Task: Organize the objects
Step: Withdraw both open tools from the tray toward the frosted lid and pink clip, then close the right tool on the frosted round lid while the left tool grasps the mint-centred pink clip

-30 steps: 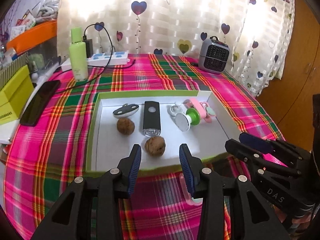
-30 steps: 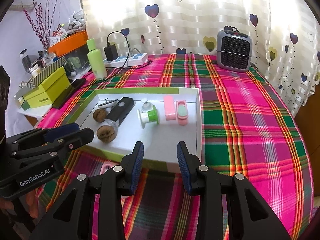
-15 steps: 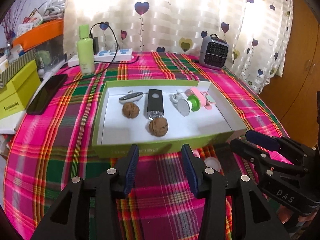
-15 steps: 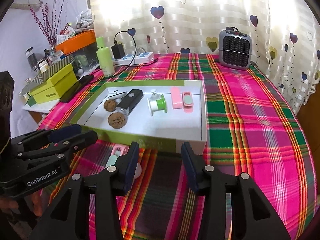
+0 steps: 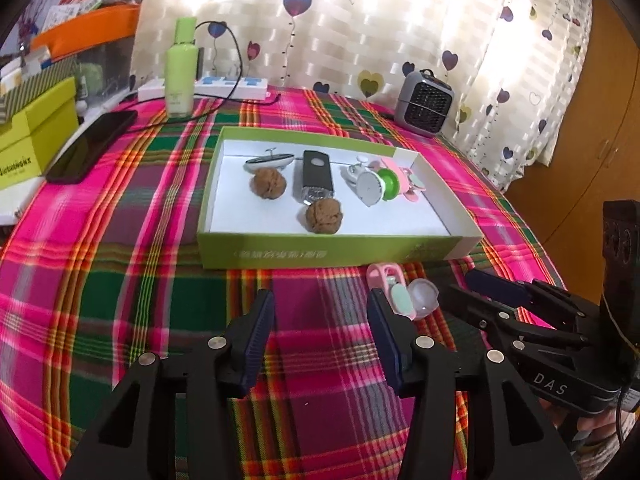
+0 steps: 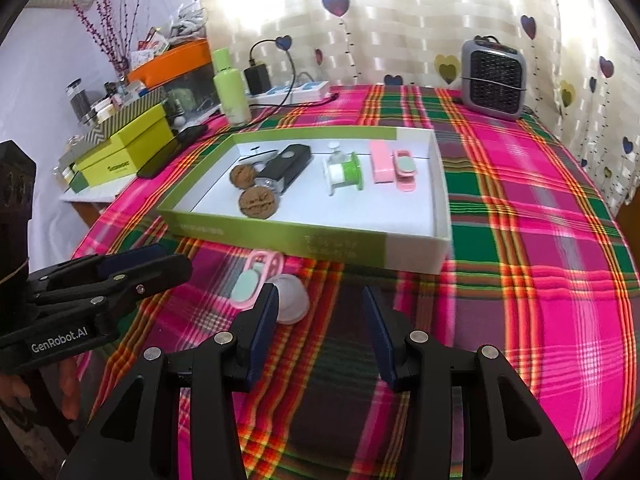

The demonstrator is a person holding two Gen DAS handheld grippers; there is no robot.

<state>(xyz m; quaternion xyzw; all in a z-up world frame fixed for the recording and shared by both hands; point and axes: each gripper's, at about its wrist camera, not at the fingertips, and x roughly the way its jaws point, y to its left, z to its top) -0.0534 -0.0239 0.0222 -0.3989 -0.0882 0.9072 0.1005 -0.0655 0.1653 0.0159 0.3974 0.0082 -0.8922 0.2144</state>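
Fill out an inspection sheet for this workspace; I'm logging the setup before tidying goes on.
Surface: plaid tablecloth, fully covering the table.
Job's things: green tray holds two walnuts, black device, green spool, pink clips; pink clip and clear cap lie outside, in front.
Clutter: green bottle, phone, yellow boxes.
Grippers: left gripper and right gripper open, empty.
Cables: power strip, charger lead.
Surroundings: heater, heart curtain.

plaid table (image 5: 120, 272) — tray (image 5: 320, 254), clip (image 5: 394, 290)
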